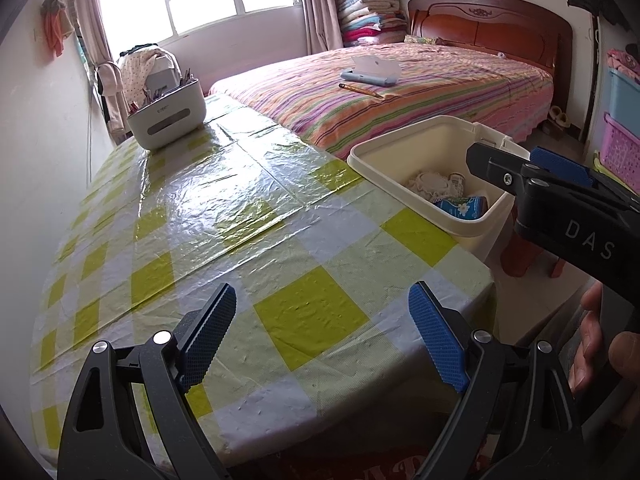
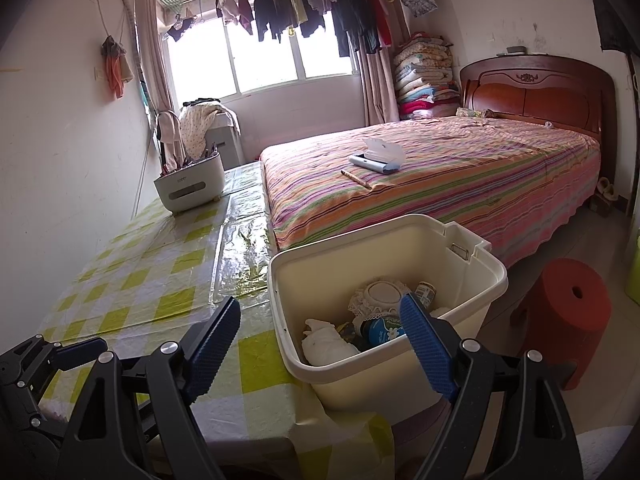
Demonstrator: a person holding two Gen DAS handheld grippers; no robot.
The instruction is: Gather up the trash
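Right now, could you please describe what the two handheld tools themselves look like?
Both match. The left tool and right tool each have a matte black frame with triangular cut-outs, silver round pivot bolts, and two flat fingers faced with blue, finely dimpled pads. The right tool's body carries white letters "DAS". No cables or sleeves show.

Both my grippers held wide, nothing between the pads.

My left gripper (image 1: pixel 322 336) angles downward with its blue-padded fingers (image 1: pixel 436 344) spread far apart and empty. My right gripper (image 2: pixel 320 340) tilts down more gently, its jaws parted nearly as wide, also gripping nothing. In the left wrist view, the right gripper's black body reaches in from the right edge, and the fingers of my right hand (image 1: pixel 600 344) curl around its handle beneath it.
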